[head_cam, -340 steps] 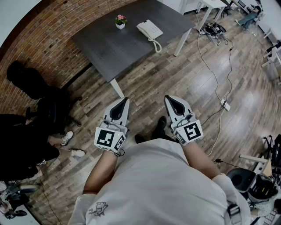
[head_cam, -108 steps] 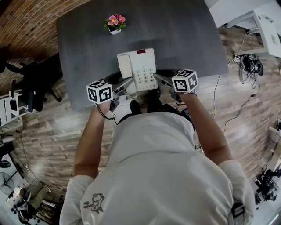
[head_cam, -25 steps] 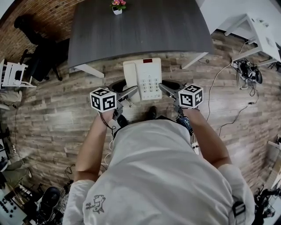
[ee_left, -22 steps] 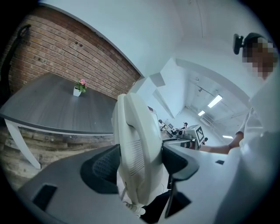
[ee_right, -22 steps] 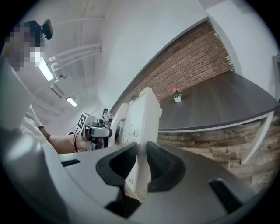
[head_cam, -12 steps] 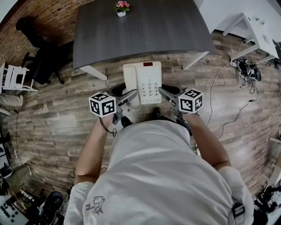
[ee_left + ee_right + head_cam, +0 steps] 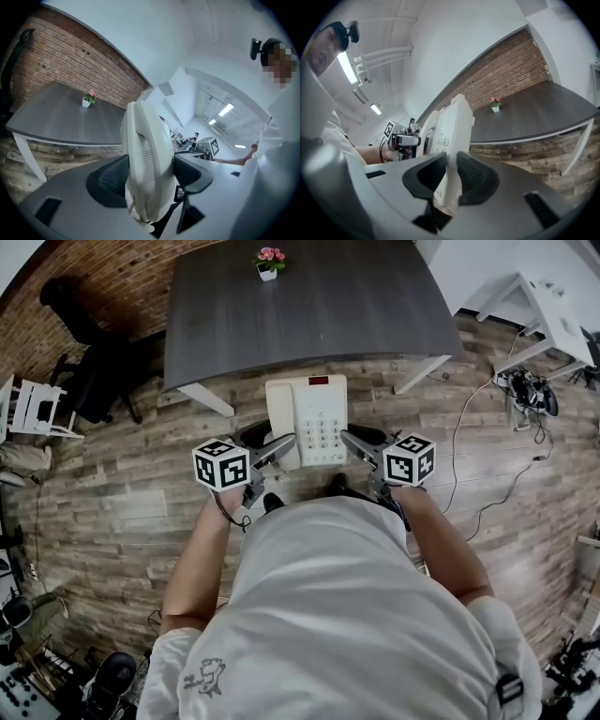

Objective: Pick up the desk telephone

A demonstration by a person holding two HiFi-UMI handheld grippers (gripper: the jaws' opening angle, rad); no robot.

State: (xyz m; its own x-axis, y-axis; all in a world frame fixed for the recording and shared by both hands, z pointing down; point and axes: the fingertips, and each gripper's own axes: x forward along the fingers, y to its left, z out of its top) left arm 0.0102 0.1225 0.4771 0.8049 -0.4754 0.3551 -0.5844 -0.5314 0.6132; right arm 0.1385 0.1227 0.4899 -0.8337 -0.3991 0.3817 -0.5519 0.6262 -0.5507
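The cream desk telephone [image 7: 307, 420] hangs above the wooden floor, just in front of the dark grey table [image 7: 309, 306]. I hold it from both sides. My left gripper [image 7: 277, 448] is shut on its handset side. In the left gripper view the handset [image 7: 140, 140] fills the gap of that gripper [image 7: 150, 174], with both pads pressed on it. My right gripper [image 7: 354, 442] is shut on the keypad side. In the right gripper view the thin right edge of the telephone [image 7: 452, 126] is clamped in the narrow gap of that gripper [image 7: 449, 176].
A small pot of pink flowers [image 7: 269, 262] stands at the far edge of the table. A black chair [image 7: 94, 381] and a white chair [image 7: 28, 407] are at the left. A white table [image 7: 544, 315] and floor cables [image 7: 525, 390] are at the right.
The telephone, which lay on the table's front edge some seconds ago, is now held over the floor. In the last second both grippers drew it a little further from the table.
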